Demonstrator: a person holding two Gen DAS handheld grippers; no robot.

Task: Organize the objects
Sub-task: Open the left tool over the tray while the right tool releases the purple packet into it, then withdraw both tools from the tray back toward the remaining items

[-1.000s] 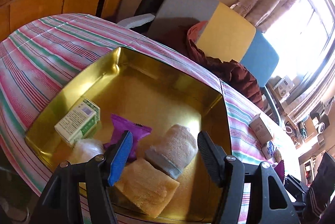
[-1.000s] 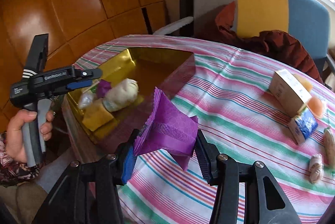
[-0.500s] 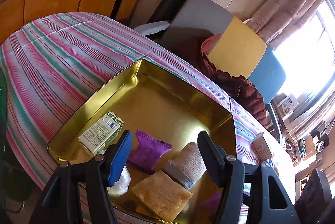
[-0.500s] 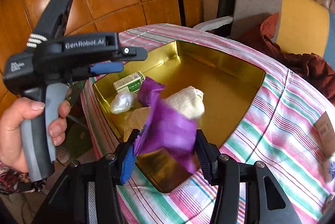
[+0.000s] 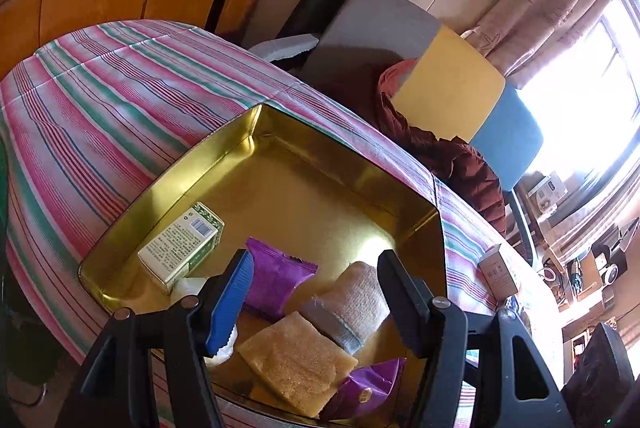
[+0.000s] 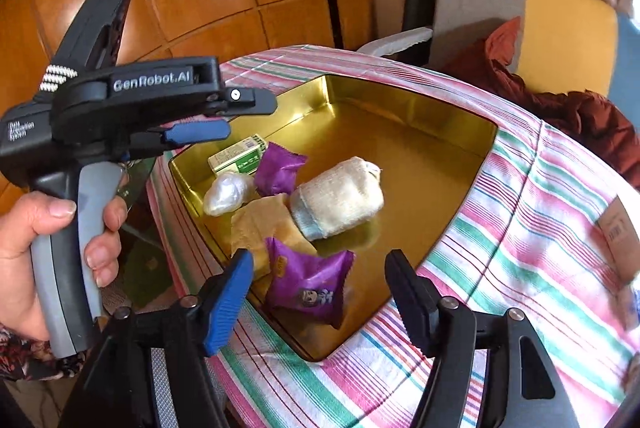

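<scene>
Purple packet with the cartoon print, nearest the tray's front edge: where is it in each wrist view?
Left wrist: purple packet at bottom centre, partly cut off, just right of the tan slab.
Right wrist: it lies at lower centre in the gold tray, between the opening right tongs, which no longer touch it.
Shared landmark: the rolled beige cloth, directly behind the packet in both views.

Your tin tray [image 6: 448, 115] sits on the table [image 6: 540, 228], near its edge, holding six items.

In your right wrist view, the snack packet [image 6: 310, 284] lies nearest you, just behind it the flat cake [image 6: 260, 224], the rolled towel [image 6: 340, 197] to its right. Farther back, left to right, sit the wrapped ball [image 6: 228, 192] and a second packet [image 6: 278, 169], the small box [image 6: 240, 159] behind them.
</scene>
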